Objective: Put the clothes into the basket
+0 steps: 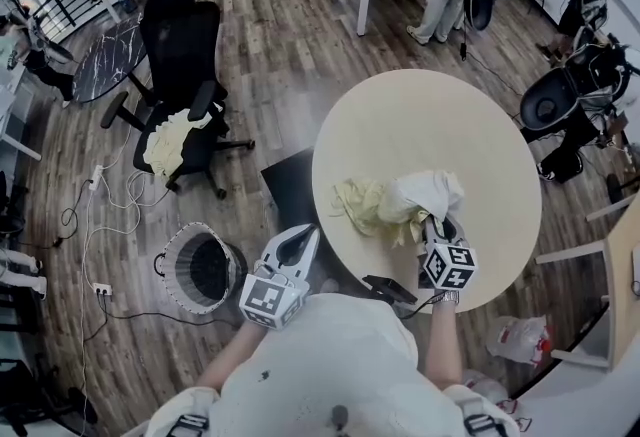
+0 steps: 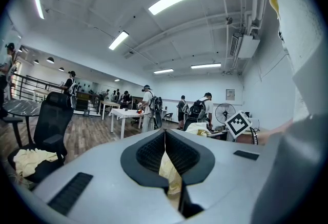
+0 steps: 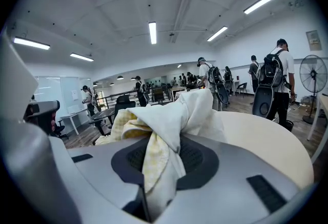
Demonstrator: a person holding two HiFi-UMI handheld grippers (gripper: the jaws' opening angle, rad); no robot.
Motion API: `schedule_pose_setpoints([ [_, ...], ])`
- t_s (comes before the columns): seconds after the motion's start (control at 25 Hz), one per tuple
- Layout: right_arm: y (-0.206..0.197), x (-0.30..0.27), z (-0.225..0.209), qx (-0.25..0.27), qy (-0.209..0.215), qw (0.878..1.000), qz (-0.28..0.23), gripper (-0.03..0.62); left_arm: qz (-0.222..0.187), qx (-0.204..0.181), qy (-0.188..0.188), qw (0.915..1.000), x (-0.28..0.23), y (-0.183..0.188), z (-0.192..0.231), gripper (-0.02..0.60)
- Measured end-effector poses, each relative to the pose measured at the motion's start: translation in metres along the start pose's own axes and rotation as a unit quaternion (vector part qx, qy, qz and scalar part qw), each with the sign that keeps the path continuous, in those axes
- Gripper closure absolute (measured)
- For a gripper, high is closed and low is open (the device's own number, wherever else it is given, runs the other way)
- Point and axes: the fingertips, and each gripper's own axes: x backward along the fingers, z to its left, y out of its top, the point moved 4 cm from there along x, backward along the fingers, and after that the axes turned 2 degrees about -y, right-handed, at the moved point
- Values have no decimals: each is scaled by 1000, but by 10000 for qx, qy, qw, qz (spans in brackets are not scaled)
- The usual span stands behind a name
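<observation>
A bunched white-and-yellow cloth lies on the round cream table, and its yellow part spreads to the left. My right gripper is shut on the white end, which stands raised off the tabletop. In the right gripper view the cloth fills the jaws of that gripper and hides their tips. My left gripper hangs off the table's near-left edge with its jaw tips together. A pale yellow strip shows in the slit behind them; I cannot tell what it is. The mesh basket stands on the floor to its left.
A black office chair with another yellow cloth on its seat stands beyond the basket. Cables and a power strip trail on the floor at left. A small black device lies on the table's near edge. People stand at the far tables.
</observation>
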Motion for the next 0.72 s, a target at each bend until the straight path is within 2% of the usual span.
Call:
schedule_pose_setpoints([
  [0.72, 57, 8, 54, 151, 415, 9973, -587, 493, -151, 175, 514, 9984, 43, 2, 29, 560],
])
